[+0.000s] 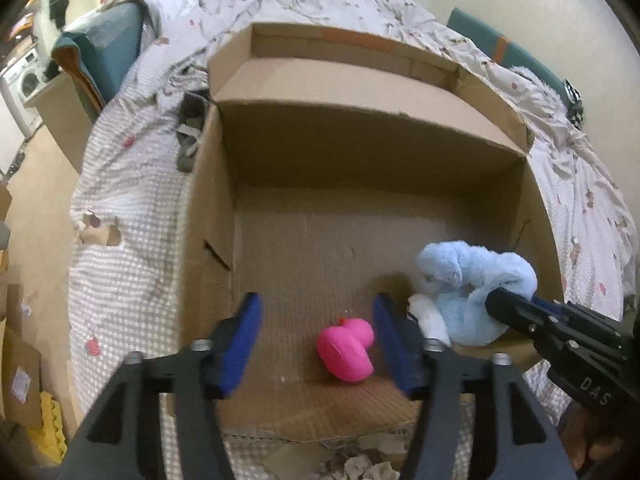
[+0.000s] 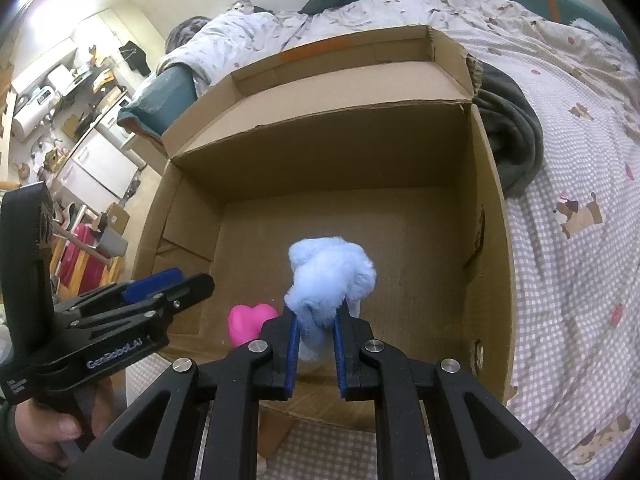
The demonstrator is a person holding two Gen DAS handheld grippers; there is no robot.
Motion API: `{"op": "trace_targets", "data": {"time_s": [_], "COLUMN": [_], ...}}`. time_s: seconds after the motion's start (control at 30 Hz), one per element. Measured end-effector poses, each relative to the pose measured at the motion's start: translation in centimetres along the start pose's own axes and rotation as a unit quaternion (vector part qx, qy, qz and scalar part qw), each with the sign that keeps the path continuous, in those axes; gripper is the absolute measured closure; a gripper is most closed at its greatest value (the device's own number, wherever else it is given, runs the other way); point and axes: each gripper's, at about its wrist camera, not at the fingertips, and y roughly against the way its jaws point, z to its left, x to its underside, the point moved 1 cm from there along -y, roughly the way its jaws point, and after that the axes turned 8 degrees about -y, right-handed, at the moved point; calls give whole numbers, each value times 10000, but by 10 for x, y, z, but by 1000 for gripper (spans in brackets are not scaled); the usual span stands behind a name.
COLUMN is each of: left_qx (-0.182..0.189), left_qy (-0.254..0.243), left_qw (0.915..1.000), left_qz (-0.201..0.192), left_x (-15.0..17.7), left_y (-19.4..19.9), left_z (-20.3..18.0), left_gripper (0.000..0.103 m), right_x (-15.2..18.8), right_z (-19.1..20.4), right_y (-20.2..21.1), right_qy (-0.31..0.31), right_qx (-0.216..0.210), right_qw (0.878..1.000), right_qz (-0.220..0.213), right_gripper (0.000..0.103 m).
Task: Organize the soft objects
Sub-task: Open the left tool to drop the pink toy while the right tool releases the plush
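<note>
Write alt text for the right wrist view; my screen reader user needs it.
The right gripper pinches a pale blue plush toy over an open cardboard box on a bed. A pink rubber duck lies on the box floor, beside the open left gripper.

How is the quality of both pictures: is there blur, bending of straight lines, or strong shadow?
Left wrist view: fisheye bends the cardboard box edges, dark corners, slight blur on the box rim; the pink duck is fairly sharp. Right wrist view: same bending, the blue plush toy looks washed out, and the box's far wall is shaded.
</note>
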Motion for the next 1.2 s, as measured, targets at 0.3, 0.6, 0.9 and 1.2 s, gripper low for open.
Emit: {"op": "trace_targets", "data": {"time_s": [0.3,0.6,0.9,1.2], "left_qx": [-267,-375,-420,-388], "left_qy": [-66,-185,-195,-149], "left_qw": [9996,9991,9989,9990], "left_qz": [-34,-91,-79,-147], "left_x": [-2,-1,-1,0], "left_y": [2,4,4,9], "left_z": [0,-3,-3,-1], "left_gripper": [35,35,35,35], "right_x": [-1,-6,-6,-5], "right_z": [4,5,3,6], "right_y": [5,17,14,15], "right_qy": [108,79,54,158], "right_qx": [98,103,137,260], "right_qw": [9997,9983,9986,9980], "right_qz": [-193,-560,-499,-548], "right_gripper": [74,30,30,30]}}
